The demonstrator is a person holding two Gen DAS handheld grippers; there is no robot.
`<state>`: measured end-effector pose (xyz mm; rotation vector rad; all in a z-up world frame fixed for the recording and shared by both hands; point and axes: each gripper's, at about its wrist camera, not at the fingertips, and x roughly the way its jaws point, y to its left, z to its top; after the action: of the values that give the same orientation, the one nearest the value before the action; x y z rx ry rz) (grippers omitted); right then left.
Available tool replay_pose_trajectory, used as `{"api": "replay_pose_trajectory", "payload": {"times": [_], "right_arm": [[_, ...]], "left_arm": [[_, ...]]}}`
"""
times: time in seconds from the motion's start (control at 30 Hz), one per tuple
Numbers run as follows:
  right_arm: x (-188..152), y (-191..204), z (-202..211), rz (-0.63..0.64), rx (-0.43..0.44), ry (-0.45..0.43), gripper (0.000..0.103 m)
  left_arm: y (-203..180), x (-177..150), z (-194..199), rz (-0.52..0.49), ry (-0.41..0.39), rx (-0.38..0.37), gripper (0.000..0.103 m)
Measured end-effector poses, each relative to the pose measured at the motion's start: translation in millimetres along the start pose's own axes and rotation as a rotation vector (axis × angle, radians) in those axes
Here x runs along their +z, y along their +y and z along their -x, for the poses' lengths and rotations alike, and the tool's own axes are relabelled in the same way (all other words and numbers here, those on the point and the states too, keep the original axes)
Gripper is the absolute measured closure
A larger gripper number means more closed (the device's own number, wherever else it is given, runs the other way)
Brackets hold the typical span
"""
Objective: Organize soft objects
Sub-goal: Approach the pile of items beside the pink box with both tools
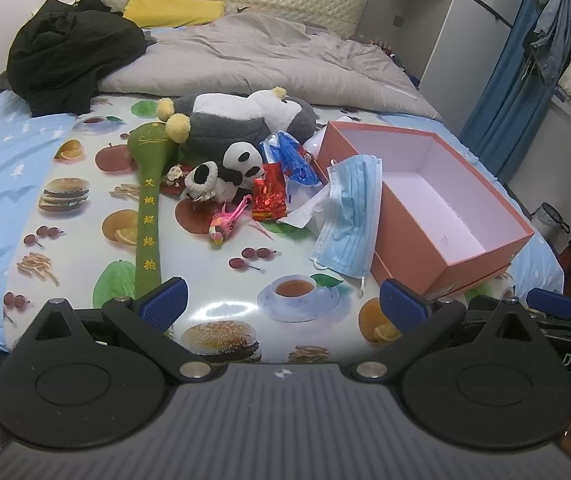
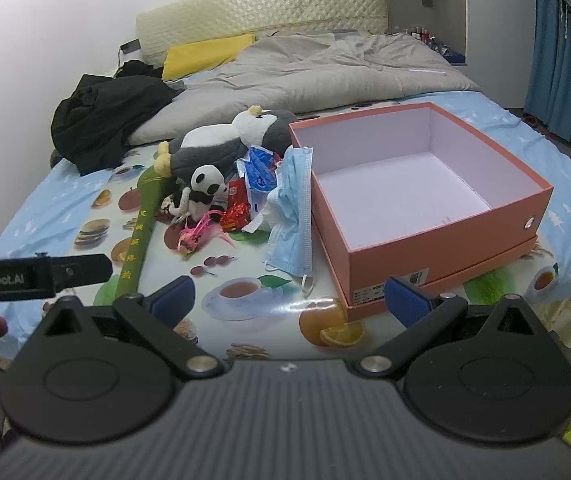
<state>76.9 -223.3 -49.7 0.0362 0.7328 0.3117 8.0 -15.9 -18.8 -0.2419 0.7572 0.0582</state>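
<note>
Both tools, the left tool (image 1: 281, 304) and the right tool (image 2: 291, 298), are hovering wide and empty; the panda plush (image 1: 227, 174) is looking light and squashy, best pinched around its round body.

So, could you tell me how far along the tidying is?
Nothing looks done: the pink box is empty. Nothing in hand either; the left gripper and right gripper are open. Left: penguin plush, panda, face mask.
</note>
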Motion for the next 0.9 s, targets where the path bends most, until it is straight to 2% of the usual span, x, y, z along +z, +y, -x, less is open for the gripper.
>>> {"api": "replay_pose_trajectory", "payload": {"times": [0.33,0.47,0.6,0.77,0.9], "right_arm": [[-1.8,-1.0,-4.0,-0.006,0.002,0.01,0.0],[-2.7,-2.6,-4.5,-0.026,0.043,0.005,0.0],[-5.9,-2.4,-9.4,-0.013,-0.012,0.014,0.0],[-5.4,-12.4,-20.4,-0.09,0.0,0.039,0.0],[4.7,-8.6,-30.2,-0.078,-0.032,0.004,0.0]], "left_arm": [[-0.6,-0.2,-0.9,-0.001,-0.001,0.001,0.0],[0.2,-0.8,-2.7,0.001,0.002,-0.012,0.0],[-3.8,-2.4,-9.1,-0.031,-0.008,-0.006,0.0],[-5.1,-1.0,-19.8,-0.05,-0.024,0.007,0.0],[2.3,9.7,-37.3,-0.028,-0.02,0.006,0.0]]}}
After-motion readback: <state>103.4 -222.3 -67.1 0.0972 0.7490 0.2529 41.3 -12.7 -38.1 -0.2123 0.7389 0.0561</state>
